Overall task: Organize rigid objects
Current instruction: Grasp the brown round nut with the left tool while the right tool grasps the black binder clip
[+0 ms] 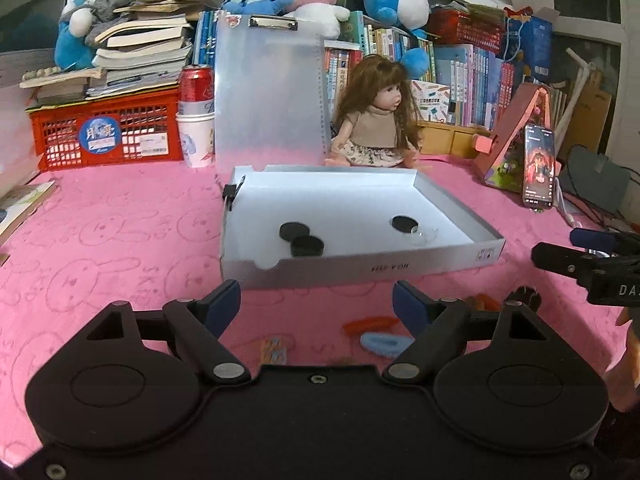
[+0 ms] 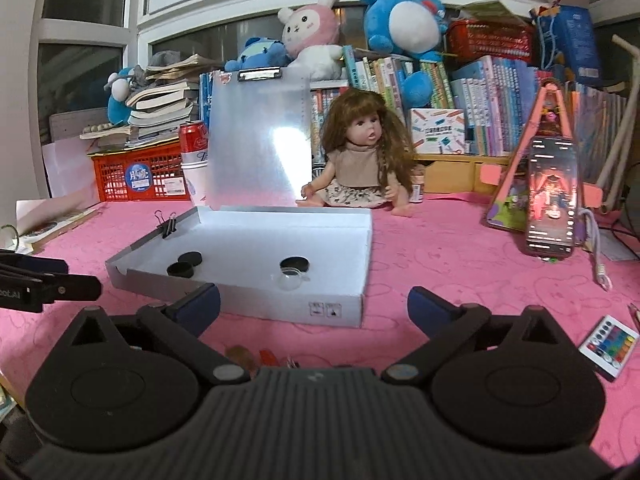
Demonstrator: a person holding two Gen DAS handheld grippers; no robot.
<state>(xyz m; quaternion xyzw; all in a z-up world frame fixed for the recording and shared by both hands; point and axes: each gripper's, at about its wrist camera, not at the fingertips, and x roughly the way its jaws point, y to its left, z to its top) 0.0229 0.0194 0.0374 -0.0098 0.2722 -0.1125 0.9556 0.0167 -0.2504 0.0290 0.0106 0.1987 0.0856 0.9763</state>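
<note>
Both grippers, left (image 1: 316, 298) and right (image 2: 314, 304), hung open and empty before the box (image 1: 360, 268), probably lining up for clips (image 1: 382, 342).

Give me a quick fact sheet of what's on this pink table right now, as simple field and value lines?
Surface: pink cloth
Container: shallow white box, lid open
Inside box: three black round caps and a clear dish
Clipped to box wall: black binder clip
Loose in front: blue hair clip, orange pieces
Left gripper: open, empty
Right gripper: open, empty
Background: doll, phone
</note>
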